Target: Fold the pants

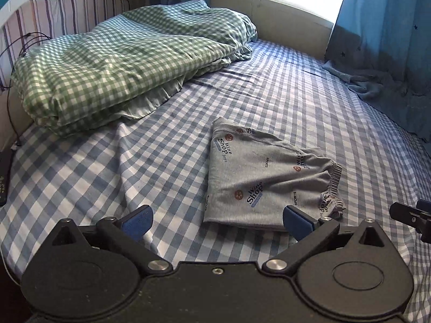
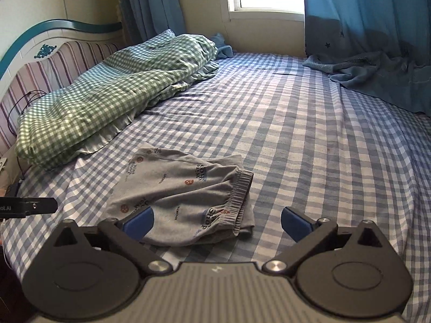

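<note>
Grey printed pants point(image 1: 264, 177) lie folded into a compact rectangle on the blue checked bed sheet point(image 1: 134, 167), with the ribbed waistband at the right end. They also show in the right wrist view point(image 2: 183, 196). My left gripper point(image 1: 218, 219) is open and empty, held just above the sheet in front of the pants' near edge. My right gripper point(image 2: 216, 222) is open and empty, hovering over the near edge of the folded pants. Each gripper shows at the edge of the other's view, the right one point(image 1: 412, 216) and the left one point(image 2: 29, 206).
A green checked duvet point(image 1: 115, 62) is bundled at the far left by the striped headboard point(image 1: 54, 16). Blue curtains and a crumpled blue cloth point(image 2: 377, 78) lie at the far right under the window. A dark cable point(image 1: 10, 94) hangs at the left edge.
</note>
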### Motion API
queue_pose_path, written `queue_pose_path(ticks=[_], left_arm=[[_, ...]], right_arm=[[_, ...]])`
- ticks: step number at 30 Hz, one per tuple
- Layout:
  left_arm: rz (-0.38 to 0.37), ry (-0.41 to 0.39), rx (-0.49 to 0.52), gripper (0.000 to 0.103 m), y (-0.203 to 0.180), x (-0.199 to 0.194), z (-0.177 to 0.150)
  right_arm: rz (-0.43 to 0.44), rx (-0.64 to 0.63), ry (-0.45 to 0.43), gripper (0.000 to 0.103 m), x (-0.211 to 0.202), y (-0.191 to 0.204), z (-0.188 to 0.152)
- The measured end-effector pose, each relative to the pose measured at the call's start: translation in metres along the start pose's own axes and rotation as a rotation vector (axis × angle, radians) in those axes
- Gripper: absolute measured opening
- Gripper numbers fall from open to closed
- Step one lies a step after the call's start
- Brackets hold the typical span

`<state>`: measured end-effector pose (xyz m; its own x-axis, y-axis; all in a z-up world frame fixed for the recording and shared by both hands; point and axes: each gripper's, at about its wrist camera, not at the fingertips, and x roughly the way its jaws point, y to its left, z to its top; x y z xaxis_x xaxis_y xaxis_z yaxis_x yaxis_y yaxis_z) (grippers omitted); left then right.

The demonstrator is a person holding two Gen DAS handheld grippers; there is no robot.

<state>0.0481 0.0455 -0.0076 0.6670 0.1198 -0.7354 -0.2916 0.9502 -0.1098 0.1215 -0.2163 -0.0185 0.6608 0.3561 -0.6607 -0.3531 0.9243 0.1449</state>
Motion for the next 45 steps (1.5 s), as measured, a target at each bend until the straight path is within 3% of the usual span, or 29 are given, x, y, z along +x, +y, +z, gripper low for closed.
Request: queue_pose_path(ticks=[8,17,45], left_arm=[[0.053,-0.038,0.006,0.102,-0.008,-0.043,-0.058],[0.066,-0.026,-0.002,0.102,-0.014,-0.058,-0.087],[0.052,-0.012,0.020,0.102,-0.022,-0.057,-0.087]], right_arm=[[0.033,-0.012,0.002,0.103,-0.038,0.008,-0.043],[0.044,0.004,0.023,0.103,-0.052,0.001,-0.063],[0.037,0.031,0.029,0.103,-0.060,-0.002,-0.070]])
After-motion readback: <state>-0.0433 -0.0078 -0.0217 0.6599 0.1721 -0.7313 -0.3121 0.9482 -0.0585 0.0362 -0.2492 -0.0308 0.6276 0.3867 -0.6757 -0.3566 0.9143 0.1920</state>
